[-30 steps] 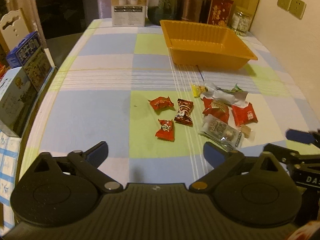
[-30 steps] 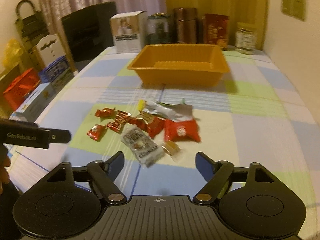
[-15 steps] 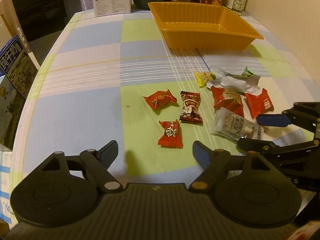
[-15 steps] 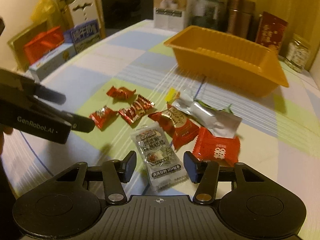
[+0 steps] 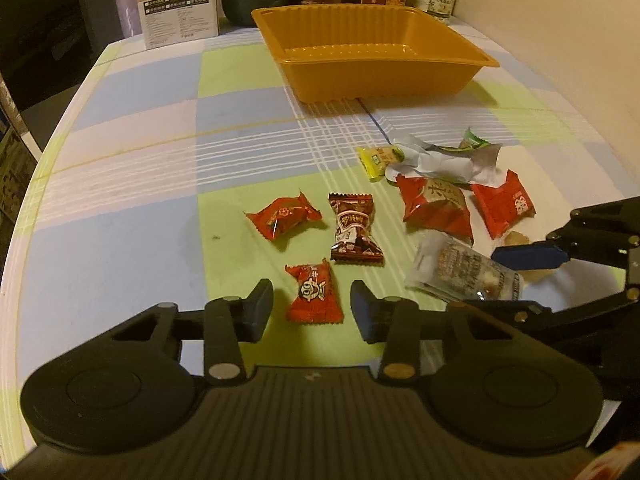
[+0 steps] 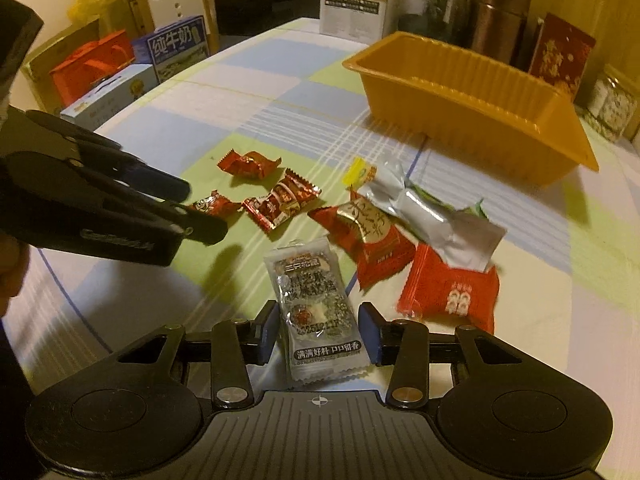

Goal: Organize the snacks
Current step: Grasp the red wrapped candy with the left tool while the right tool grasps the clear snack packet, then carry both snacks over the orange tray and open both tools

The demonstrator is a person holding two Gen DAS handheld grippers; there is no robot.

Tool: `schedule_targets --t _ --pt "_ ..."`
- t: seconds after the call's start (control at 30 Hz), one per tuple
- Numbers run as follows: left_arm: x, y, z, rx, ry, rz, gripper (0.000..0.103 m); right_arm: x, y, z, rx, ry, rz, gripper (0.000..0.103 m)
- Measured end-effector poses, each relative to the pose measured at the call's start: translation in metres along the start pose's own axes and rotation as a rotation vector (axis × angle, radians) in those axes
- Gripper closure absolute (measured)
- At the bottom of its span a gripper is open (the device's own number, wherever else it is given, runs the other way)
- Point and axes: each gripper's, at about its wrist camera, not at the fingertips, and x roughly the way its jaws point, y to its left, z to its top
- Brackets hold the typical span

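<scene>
Orange plastic tray (image 5: 376, 64): bare inside, far end of the checked tablecloth (image 5: 120, 168); nothing sorted yet, as far as I see.
Left gripper (image 5: 312, 308): my jaws have just been closing, now narrow around the small red cartoon-face candy (image 5: 314, 294); slim gaps show either side, so not pinched yet.
Right gripper (image 6: 318, 330): also just closing, pads (image 6: 268, 330) flanking the clear plastic snack packet with grey print (image 6: 316, 312), near its edges; contact looks close but I can't confirm it.
Still loose: red twist candy (image 5: 282, 218), brown wrapped candy (image 5: 354, 230), two red packets (image 6: 370, 240), silver foil wrapper (image 6: 436, 216), yellow sweet (image 5: 378, 158).
Progress: start of the job, I judge; every snack is still to be moved.
</scene>
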Motion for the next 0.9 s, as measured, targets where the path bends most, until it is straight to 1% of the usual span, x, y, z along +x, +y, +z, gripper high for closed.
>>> schedule_targets --t 0.13,0.2,0.4,0.53,0.73,0.9 --pt "0.003 0.000 -0.001 0.009 -0.007 0.001 0.071 0.000 0.001 0.000 0.005 -0.013 -0.004 0.059" --pt "0.005 -0.001 -0.003 0.010 -0.004 0.001 0.078 0.002 0.002 0.000 0.000 -0.011 -0.004 0.058" --pt "0.002 -0.002 -0.006 0.006 -0.002 0.014 0.081 0.007 0.003 0.002 -0.003 -0.022 -0.004 0.057" --pt "-0.005 -0.001 -0.006 -0.008 -0.010 0.013 0.082 0.003 0.002 0.000 0.032 -0.021 -0.007 0.062" --pt "-0.022 -0.006 -0.003 -0.022 -0.038 -0.003 0.083 -0.021 0.001 -0.005 0.076 -0.052 -0.028 0.063" --pt "-0.039 -0.013 0.011 -0.022 -0.082 -0.020 0.083 -0.048 -0.005 0.003 0.126 -0.093 -0.047 0.063"
